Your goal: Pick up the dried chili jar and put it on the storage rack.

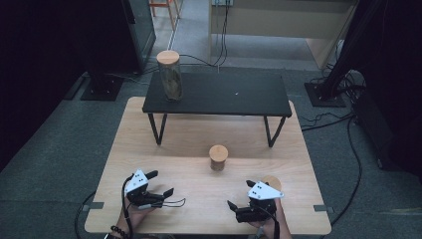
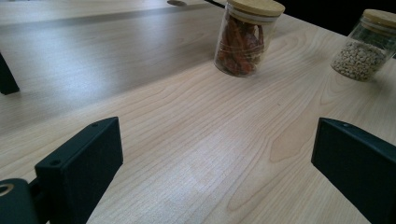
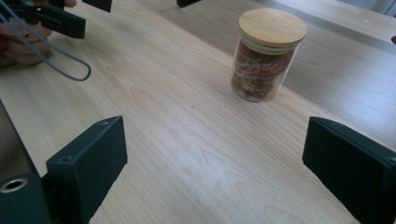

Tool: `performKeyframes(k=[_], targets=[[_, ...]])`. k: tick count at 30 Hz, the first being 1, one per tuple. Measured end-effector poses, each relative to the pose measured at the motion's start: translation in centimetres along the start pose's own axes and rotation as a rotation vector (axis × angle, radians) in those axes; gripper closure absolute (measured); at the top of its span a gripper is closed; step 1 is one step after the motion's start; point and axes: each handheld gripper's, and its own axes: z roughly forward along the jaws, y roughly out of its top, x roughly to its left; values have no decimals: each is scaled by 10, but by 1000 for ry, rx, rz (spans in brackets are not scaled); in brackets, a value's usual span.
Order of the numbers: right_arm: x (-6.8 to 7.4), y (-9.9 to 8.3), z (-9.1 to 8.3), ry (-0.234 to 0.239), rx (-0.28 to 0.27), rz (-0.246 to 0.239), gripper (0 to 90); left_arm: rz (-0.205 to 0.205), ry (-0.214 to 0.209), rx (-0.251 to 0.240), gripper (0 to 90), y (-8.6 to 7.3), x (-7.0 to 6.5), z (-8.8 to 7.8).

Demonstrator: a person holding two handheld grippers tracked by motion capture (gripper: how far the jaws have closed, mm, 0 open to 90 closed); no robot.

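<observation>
- Left tool (image 1: 158, 185) rests low over the near left part of the wooden table (image 1: 189, 134), held by a hand at the near edge; its jaws stand wide apart with nothing but bare wood between them, as the left gripper view shows.
- Right tool (image 1: 238, 196) sits over the near right part of the table, also held from the near edge, with its jaws spread wide and nothing between them; the right gripper view shows bare table between the two black jaws.
- Nearest to both tools is a small glass jar of reddish dried pieces (image 1: 218, 158), which stands upright on the table near its middle, between the two tools and a little farther off, touching neither.
- Its round wooden lid (image 3: 272, 26) is on.
- In the left gripper view a second jar, holding pale beans (image 2: 365, 45) under a like wooden lid, stands to the right of the reddish jar and apart from it; in the high view its lid peeks out just beyond the right tool.
- At the far side of the table stands a low black shelf (image 1: 219, 94) on thin legs.
- On the left end of that shelf stands a taller glass jar (image 1: 169, 74) with a wooden lid and brownish contents.
- Dark cables (image 1: 348, 149) trail over the grey floor to the right of the table.
</observation>
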Motion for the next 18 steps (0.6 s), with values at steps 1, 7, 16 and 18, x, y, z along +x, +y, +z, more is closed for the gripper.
performKeyframes(k=[1,7,16,18], targets=[[0,0,1,1,-3,5,65,-1,-1,-2,21,0,0,0],[4,0,7,-14,-11,35,66,1,-4,-6,21,-1,1,0],[13,0,18,-58,-27,75,65,6,-12,-8,21,-1,2,-1],[14,1,21,-62,-23,82,65,5,-14,-10,21,-2,2,-1]])
